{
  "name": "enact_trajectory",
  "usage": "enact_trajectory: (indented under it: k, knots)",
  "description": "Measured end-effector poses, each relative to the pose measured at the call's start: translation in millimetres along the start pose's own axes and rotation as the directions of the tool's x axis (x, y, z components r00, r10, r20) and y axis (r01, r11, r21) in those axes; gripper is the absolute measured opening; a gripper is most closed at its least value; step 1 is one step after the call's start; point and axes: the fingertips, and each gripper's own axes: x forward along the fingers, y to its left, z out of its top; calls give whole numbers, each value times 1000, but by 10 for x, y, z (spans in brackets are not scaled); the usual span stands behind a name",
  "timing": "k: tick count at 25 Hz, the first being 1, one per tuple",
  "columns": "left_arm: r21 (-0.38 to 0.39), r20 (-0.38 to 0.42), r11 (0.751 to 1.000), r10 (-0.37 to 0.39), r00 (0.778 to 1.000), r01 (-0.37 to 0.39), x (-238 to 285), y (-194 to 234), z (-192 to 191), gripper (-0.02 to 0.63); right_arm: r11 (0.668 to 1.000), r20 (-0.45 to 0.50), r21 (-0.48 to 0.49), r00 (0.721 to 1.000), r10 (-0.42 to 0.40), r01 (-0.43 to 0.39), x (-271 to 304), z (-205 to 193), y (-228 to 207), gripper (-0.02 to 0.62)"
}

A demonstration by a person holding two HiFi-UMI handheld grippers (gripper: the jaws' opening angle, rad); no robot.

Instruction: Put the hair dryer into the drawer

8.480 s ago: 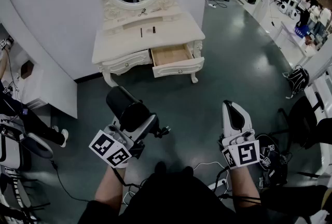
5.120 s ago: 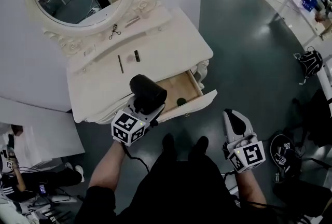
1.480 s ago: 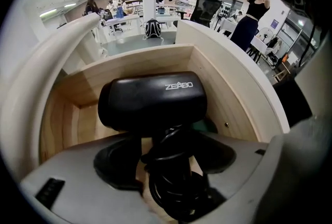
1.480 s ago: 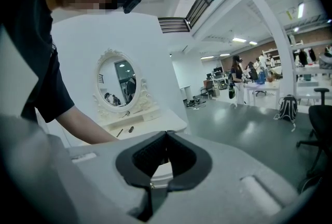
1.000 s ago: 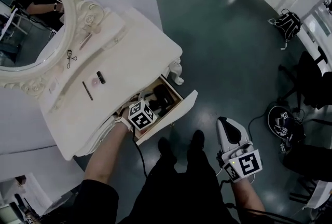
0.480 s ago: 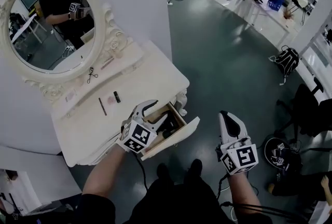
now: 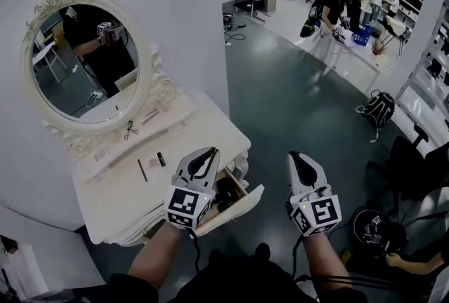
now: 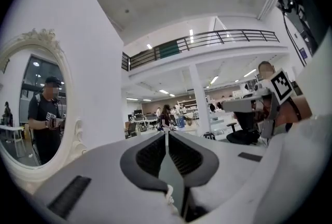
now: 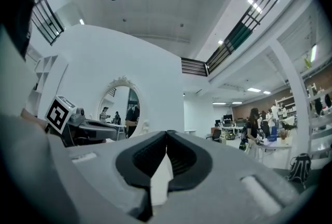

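Nearest the person, the left tool [image 7: 208,154] and the right tool [image 7: 295,156] are held up side by side, each clenched with its jaws together and nothing between them. Just below the left tool, the drawer [image 7: 238,205] stands pulled out at the front right corner of the white surface [image 7: 189,137], with the dark hair dryer [image 7: 226,191] lying inside. Farther back on the surface lies a thin dark stick [image 7: 142,170], beneath the oval mirror [image 7: 84,59]

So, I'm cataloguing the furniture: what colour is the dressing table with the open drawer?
The dressing table is cream white, best seen in the head view.
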Motion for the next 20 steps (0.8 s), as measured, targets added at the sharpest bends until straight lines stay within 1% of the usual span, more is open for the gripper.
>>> enact_trajectory:
  k: [3,5,10,13,17,20]
  knots:
    - [-61,73,998,34,997,-30,10,60,261,18,1000,39,-28,999,-10,11,-5,174,-34,0]
    - [-79,101,996,50,994,-42,22,91,388,18,999,57,-42,998,-18,20,-16,268,-56,0]
    - [-74,167,996,69,984,-58,41,89,632,18,996,98,-72,995,-36,44,-30,476,-106,0]
    - [-67,199,996,76,977,-64,62,83,749,18,995,126,-93,992,-33,45,-1,575,-133,0]
    - [-62,210,996,74,975,-62,63,79,799,18,991,141,-122,989,-36,53,8,651,-138,0]
    - [-63,211,996,74,975,-62,67,71,807,18,991,144,-121,989,-46,64,-5,669,-168,0]
